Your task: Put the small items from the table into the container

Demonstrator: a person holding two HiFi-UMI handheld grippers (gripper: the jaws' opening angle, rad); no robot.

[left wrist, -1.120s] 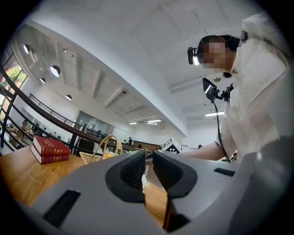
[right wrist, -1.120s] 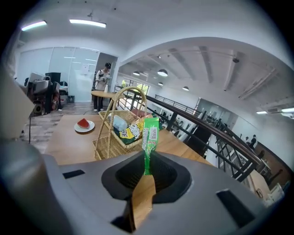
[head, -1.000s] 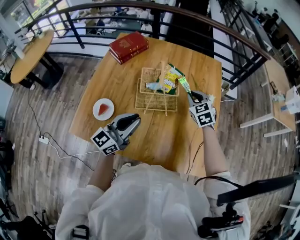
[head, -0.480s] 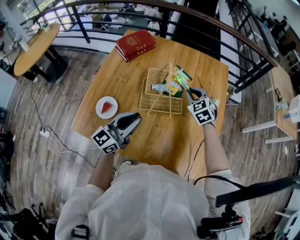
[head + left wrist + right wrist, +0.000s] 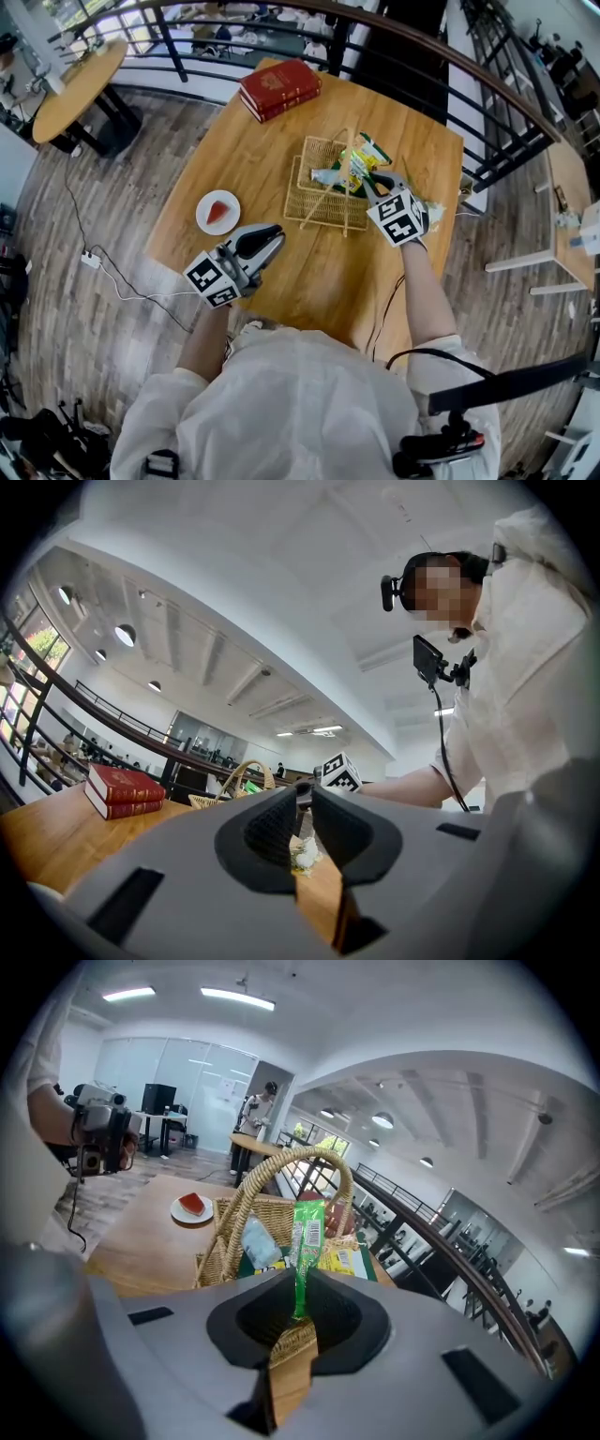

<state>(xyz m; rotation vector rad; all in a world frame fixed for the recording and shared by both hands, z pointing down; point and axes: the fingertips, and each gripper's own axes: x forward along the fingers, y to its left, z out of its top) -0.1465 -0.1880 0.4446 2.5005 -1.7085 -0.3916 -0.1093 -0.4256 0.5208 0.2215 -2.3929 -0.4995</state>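
Here, the green packet (image 5: 307, 1232), pinched in the right tool (image 5: 300, 1314), is best released above the basket (image 5: 309, 214) at frame centre; left tool (image 5: 305, 803) closed, empty.

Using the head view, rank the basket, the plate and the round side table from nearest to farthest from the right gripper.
1. Basket, right beside the right gripper.
2. Plate, well over to its left.
3. Round side table, far off at top left.
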